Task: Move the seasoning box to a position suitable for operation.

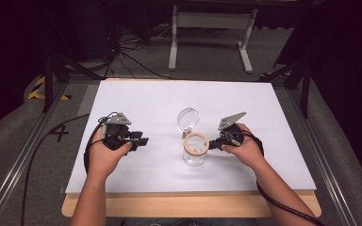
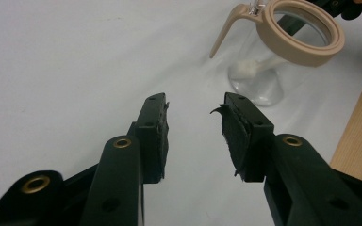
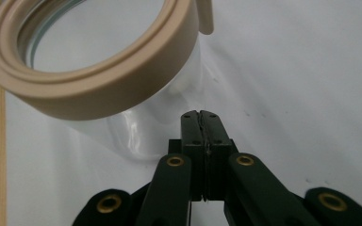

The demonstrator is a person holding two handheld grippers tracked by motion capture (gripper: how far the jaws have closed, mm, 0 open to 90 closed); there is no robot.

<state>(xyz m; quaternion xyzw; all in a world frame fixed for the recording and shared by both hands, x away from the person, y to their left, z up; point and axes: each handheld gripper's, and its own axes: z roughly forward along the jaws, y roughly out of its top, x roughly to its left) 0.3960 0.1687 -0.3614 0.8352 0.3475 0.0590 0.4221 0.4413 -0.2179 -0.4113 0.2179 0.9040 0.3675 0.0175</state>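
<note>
The left gripper [image 2: 193,129] has its two black jaws set well apart, nothing between them. Their inner pads [image 2: 233,134] are dark and worn, with a frayed curl of lining peeling off the right-hand one. Brass rivets dot the smooth black links behind. Beyond the jaw tips lies bare white sheet [image 2: 75,56], matte and faintly creased, with open room all the way to the jar [image 2: 264,80].

The right gripper [image 3: 202,115] has its jaws pressed flat together, nothing caught between them. The tips sit just beside the jar's [image 3: 136,132] clear wall, low on its side; whether they touch it I cannot tell.

The jar is clear and round, standing upright on the sheet. A thick tan ring [image 3: 94,89], smooth and stepped, rims its open mouth. A tan latch arm [image 2: 224,33] curves down from the ring. In the high view a clear round lid [image 1: 188,118] stands tipped back from the ring's [image 1: 196,143] far side. Something small and white lies at the jar bottom [image 2: 247,70].

In the high view the jar [image 1: 194,153] stands near the middle of the sheet [image 1: 146,94], toward the near edge, between the two hands. The left hand [image 1: 104,153] holds its gripper [image 1: 141,140] well to the jar's left, jaws pointing at it. The right hand [image 1: 242,146] holds its gripper [image 1: 212,145] close at the jar's right. The sheet covers a pale wood table [image 1: 193,205], whose grained edge shows along the near side. Wide bare sheet lies beyond the jar and to either side.
</note>
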